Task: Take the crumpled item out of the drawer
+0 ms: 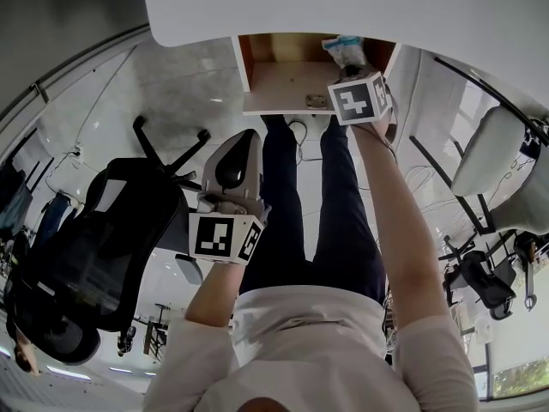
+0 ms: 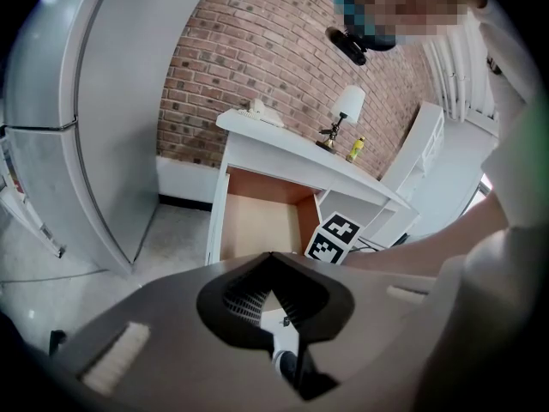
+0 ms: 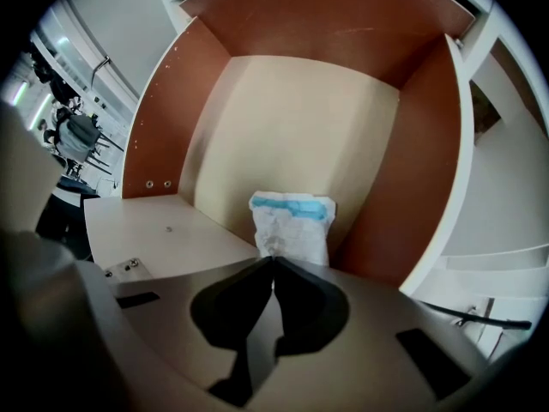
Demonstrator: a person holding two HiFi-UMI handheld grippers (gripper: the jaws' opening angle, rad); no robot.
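The drawer stands pulled out beneath the white worktop. The crumpled packet, white with a blue band, stands close to the right-hand side wall, with bare drawer floor to its left. The right tool points down into the drawer, its jaws closed and pinching the packet's lower edge. The left tool hangs in free air before the drawer front, jaws together, empty.

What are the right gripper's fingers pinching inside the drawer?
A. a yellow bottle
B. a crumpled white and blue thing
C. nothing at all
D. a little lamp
B: in the right gripper view, the right gripper has its fingers closed on the near edge of the crumpled white and blue item in the drawer.
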